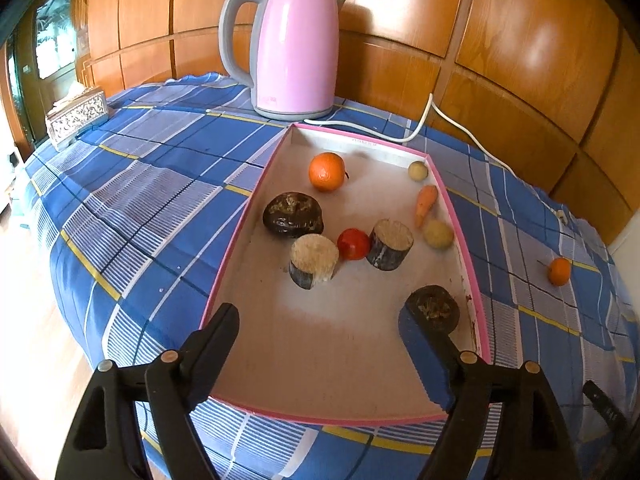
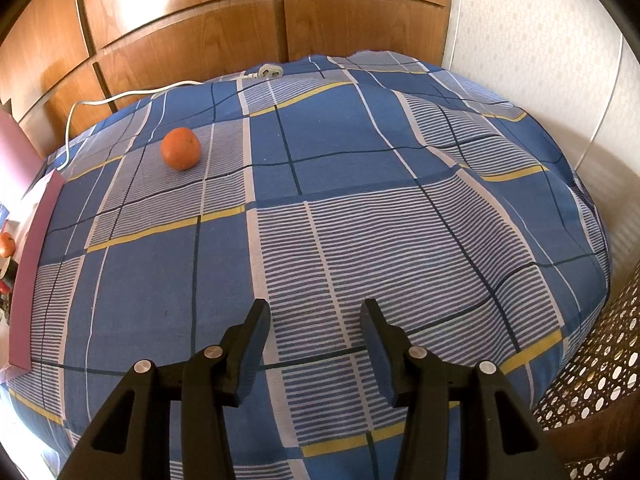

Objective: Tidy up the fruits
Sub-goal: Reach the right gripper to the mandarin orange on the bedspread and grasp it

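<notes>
Right wrist view: right claw (image 2: 316,344) apart, empty; the stray orange (image 2: 181,153) could roll off the sloping tabletop (image 2: 360,208) if nudged; left claw (image 1: 320,344) apart over the tray (image 1: 236,248)

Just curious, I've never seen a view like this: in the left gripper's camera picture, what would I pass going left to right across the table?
Patterned tissue box → pink kettle → orange in the tray → carrot → loose orange on the cloth.

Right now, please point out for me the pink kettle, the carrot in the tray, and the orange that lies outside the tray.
pink kettle (image 1: 298,46), left wrist view, on the middle of its pink body.
carrot (image 1: 425,204), left wrist view, on its middle.
orange on the cloth (image 2: 181,148), right wrist view, on the centre of its peel.
</notes>
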`<state>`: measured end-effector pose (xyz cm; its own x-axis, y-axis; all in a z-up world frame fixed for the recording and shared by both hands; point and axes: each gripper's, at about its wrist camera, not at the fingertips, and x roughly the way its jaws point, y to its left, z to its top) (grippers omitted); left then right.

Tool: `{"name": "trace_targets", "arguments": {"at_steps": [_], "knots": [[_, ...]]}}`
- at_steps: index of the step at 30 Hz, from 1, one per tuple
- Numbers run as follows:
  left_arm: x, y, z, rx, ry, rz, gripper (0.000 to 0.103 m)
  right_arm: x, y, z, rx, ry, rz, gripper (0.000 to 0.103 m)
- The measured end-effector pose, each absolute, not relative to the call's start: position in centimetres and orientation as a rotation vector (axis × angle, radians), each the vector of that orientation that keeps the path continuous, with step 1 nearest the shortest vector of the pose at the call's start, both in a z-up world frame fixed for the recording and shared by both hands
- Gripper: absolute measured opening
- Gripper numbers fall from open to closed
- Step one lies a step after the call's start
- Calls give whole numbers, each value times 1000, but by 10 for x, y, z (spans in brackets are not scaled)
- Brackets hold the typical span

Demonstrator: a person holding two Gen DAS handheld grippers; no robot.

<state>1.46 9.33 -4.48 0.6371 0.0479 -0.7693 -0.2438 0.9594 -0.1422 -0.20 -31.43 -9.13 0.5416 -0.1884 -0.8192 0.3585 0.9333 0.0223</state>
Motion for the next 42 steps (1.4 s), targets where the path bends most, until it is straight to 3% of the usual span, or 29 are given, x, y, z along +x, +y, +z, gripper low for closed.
{"name": "trace_targets", "arguments": {"at_steps": [19,23,26,42], "knots": [[13,94,-47,-254,869,165,85,19,-311,-84,197,958,-259,48],[13,94,-47,-258,867,165,85,39,-308,-72,219,936,-196,48],[12,95,-46,-256,865,165,85,59,-303,-65,233,915,-158,54],[13,98,-53,-254,897,168,85,172,-269,-72,170,968,-133,54]]}}
